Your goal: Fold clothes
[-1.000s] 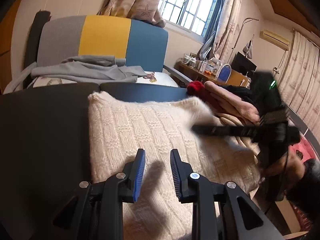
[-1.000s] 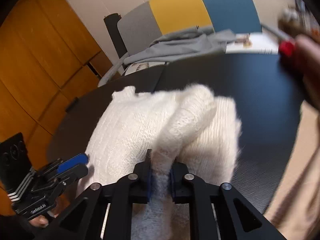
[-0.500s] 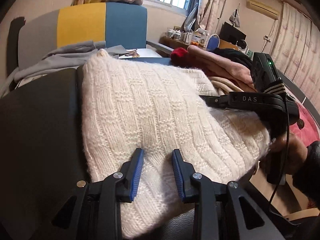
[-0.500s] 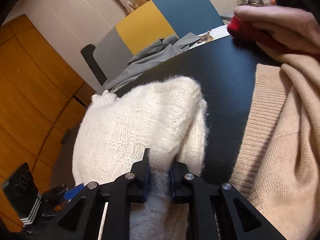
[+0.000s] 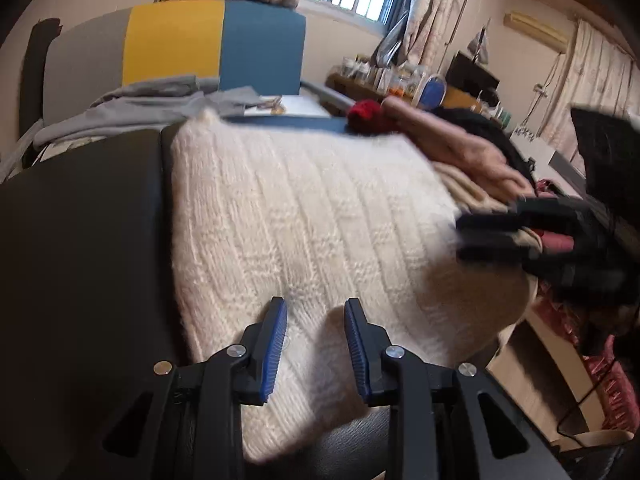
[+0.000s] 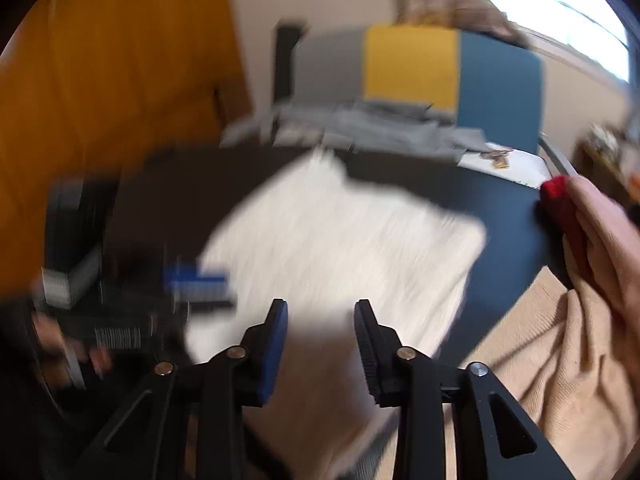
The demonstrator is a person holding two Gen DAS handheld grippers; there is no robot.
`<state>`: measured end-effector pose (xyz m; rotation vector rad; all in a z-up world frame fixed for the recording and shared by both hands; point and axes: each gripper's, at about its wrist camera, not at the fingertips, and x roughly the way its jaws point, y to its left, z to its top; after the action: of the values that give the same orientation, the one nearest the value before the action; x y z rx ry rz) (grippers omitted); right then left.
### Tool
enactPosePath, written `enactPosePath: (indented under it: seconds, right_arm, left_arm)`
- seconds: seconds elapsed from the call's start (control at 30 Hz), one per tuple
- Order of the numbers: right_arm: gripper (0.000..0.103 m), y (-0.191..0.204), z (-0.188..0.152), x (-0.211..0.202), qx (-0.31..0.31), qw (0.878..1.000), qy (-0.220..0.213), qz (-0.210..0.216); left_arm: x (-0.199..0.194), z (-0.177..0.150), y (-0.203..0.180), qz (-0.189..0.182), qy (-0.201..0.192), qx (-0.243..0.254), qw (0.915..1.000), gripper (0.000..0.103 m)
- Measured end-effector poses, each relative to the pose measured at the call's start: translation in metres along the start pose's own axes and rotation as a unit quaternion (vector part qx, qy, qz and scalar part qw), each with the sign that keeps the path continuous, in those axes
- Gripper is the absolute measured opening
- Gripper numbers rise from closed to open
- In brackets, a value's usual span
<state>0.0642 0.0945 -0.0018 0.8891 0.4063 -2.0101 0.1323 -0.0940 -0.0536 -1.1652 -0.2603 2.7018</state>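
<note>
A folded cream knit sweater [image 5: 320,232] lies on the dark tabletop [image 5: 80,240], directly ahead of both my jaws. My left gripper [image 5: 316,340] sits part open at its near edge, gripping nothing. My right gripper [image 6: 320,344], beside the sweater's right edge, is opening; a second ago it pinched a fold, now released. The left is nearer.

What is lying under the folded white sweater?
The white sweater lies on a black table, bare at its left. At its right edge beige knitwear begins. Anything directly beneath stays hidden.
</note>
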Motion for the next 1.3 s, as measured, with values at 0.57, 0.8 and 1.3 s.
enactPosePath:
  seconds: [0.57,0.8,1.3]
  right_arm:
    - [0.034,-0.023,-0.063,0.011,0.077,0.997,-0.021,-0.011]
    - [0.034,-0.027,-0.066,0.013,0.100,0.995,-0.028,0.005]
    - [0.036,-0.029,-0.063,0.016,0.115,0.993,-0.024,0.006]
  left_arm:
    - [0.000,0.126,0.074,-0.070,-0.030,-0.014,0.9970,0.028]
    - [0.084,0.141,0.068,-0.028,0.085,0.049,0.9948,0.031]
    - [0.111,0.133,0.058,0.061,0.076,0.005,0.9952,0.030]
